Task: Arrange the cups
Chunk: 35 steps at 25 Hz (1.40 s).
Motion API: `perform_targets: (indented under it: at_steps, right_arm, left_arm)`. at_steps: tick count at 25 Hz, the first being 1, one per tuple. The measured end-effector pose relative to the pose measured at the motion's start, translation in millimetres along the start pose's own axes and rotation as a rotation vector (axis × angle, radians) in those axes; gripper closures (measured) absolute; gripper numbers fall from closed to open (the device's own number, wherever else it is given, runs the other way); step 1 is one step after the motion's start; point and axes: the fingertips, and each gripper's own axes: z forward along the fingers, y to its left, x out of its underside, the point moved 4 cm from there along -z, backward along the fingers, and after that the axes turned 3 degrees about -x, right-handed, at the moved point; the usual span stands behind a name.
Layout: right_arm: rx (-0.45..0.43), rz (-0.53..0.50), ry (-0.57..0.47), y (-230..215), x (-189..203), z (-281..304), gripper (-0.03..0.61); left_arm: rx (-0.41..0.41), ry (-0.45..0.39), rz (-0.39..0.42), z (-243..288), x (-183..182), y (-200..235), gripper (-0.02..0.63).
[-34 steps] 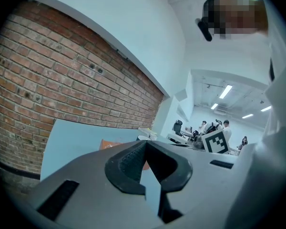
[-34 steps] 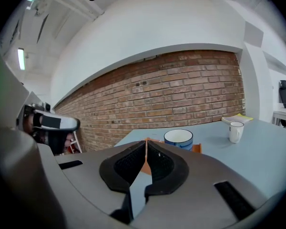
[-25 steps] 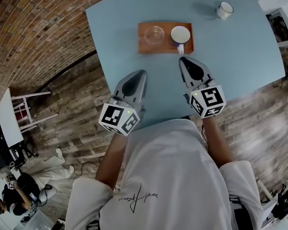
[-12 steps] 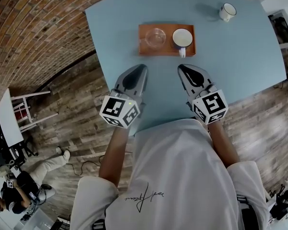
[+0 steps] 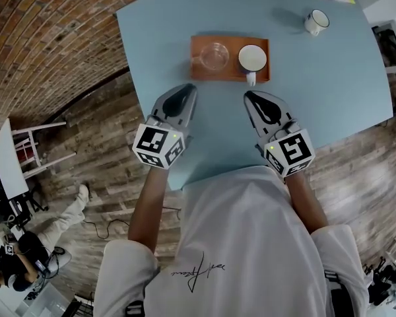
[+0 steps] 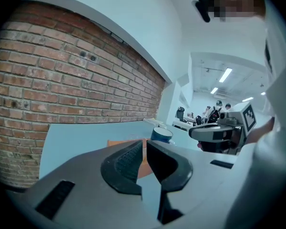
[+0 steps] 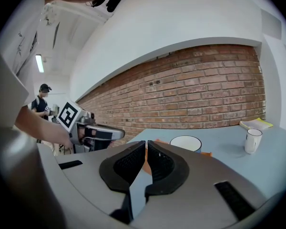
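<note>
Sitting on tray [image 5: 232, 75], glass cup [image 5: 214, 56], blue mug [image 5: 252, 57]; white mug [image 5: 316, 22] apart

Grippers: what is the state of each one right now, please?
Left gripper: closed, holding nothing.
Right gripper: closed, holding nothing.

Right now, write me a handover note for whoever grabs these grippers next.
Left gripper: shut, empty, over the near edge of the table. Right gripper: shut, empty, beside it.
Tray holds a glass cup at left and a white mug at right.
A second white mug stands apart at the table's far right.
Done: two cups on the tray.
Left, probably: bring in the second white mug.
</note>
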Motion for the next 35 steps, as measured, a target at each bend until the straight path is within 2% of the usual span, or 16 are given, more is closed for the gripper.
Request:
perform_targets:
  at_steps: [4, 9, 23, 24, 26, 31, 35]
  right_arm:
    - [-0.011, -0.001, -0.007, 1, -4, 2, 0.549]
    - [-0.010, 0.005, -0.002, -1, -1, 1, 0.549]
    - [-0.019, 0.030, 0.022, 1, 2, 6, 0.549]
    - [-0.018, 0.033, 0.026, 1, 3, 7, 0.549]
    - [-0.014, 0.037, 0.031, 2, 5, 7, 0.549]
    - [0.000, 0.047, 0.048, 1, 8, 7, 0.549]
    - [0.012, 0.054, 0.063, 1, 12, 8, 0.549]
  left_arm:
    - [0.021, 0.015, 0.056, 9, -2, 8, 0.604]
    - [0.045, 0.030, 0.086, 21, -2, 18, 0.604]
    - [0.088, 0.068, 0.118, 47, 8, 43, 0.602]
    - [0.098, 0.072, 0.120, 49, 9, 44, 0.593]
    - [0.125, 0.084, 0.125, 53, 12, 47, 0.502]
    - [0.198, 0.102, 0.186, 63, 16, 55, 0.492]
    - [0.269, 0.126, 0.281, 71, 23, 59, 0.491]
